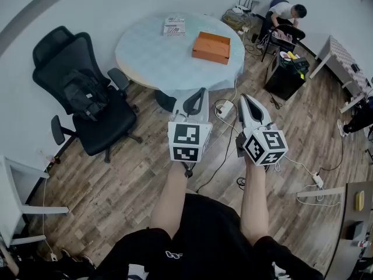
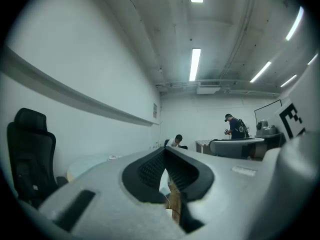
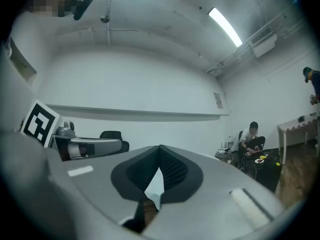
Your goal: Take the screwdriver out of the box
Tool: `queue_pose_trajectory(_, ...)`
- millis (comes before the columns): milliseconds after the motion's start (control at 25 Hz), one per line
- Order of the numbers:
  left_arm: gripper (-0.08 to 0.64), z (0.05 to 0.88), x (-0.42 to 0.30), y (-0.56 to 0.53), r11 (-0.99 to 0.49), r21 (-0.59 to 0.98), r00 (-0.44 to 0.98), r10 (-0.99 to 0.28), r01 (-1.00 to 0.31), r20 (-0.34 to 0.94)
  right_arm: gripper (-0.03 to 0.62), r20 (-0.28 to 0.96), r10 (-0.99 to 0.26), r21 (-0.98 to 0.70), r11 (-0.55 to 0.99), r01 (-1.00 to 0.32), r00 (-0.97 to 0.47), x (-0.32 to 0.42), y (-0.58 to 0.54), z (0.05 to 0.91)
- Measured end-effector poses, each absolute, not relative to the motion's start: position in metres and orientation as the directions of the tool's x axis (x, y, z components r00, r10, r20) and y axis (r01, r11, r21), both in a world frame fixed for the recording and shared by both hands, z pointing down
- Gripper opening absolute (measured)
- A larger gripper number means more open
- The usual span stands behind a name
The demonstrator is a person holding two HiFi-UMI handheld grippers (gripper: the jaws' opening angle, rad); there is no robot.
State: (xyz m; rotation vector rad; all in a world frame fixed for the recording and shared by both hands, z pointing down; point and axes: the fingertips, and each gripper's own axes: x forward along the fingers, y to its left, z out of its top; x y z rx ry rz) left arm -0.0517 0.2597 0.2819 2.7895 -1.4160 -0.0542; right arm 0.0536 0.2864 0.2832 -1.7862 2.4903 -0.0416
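An orange box [image 1: 211, 46] sits on the right part of a round pale table [image 1: 151, 63], well ahead of both grippers. No screwdriver shows in any view. My left gripper [image 1: 200, 93] is held level above the wooden floor, short of the table's near edge, its jaws shut with nothing between them. My right gripper [image 1: 245, 100] hangs beside it, to its right, also shut and empty. In the left gripper view the tips [image 2: 165, 151] meet; in the right gripper view they [image 3: 160, 149] meet too.
A booklet [image 1: 173, 26] lies at the table's far side. A black office chair [image 1: 81, 98] with a backpack stands at the left. Cables and a power strip [image 1: 224, 108] lie on the floor. A seated person [image 1: 285, 16], a black bin [image 1: 287, 74] and a white table [image 1: 344, 63] are at the right.
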Motion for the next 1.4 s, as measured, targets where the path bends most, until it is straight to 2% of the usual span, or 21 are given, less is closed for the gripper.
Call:
queue_pose_trajectory(240, 0.003, 0.291, -0.065, 0.239, -0.609, 0.033, 0.609, -0.793, -0.793, -0.004, 0.008, -0.067, -0.946, -0.08, 0.322, -0.943, -0.317, 0.035, 0.265, 0.283)
queue_pose_trajectory(440, 0.003, 0.317, -0.098, 0.215, -0.581, 0.116, 0.587, -0.809, -0.805, 0.02, 0.008, -0.06, -0.947, -0.147, 0.321, -0.936, -0.316, 0.017, 0.243, 0.302)
queue_pose_trajectory(680, 0.003, 0.334, -0.131, 0.195, -0.583, 0.232, 0.597, -0.802, -0.779, -0.009, 0.009, -0.113, -0.901, -0.205, 0.433, -0.878, -0.418, -0.026, 0.229, 0.317)
queue_pose_trajectory(920, 0.003, 0.308, -0.166, 0.188, -0.558, 0.363, 0.533, -0.828, -0.747, -0.175, 0.008, -0.17, -0.886, -0.223, 0.461, -0.859, -0.431, -0.025, 0.215, 0.301)
queue_pose_trajectory(1400, 0.003, 0.324, -0.151, 0.102, -0.483, 0.225, 0.474, -0.875, -0.846, -0.097, 0.008, -0.219, -0.887, -0.251, 0.454, -0.855, -0.407, 0.015, 0.111, 0.307)
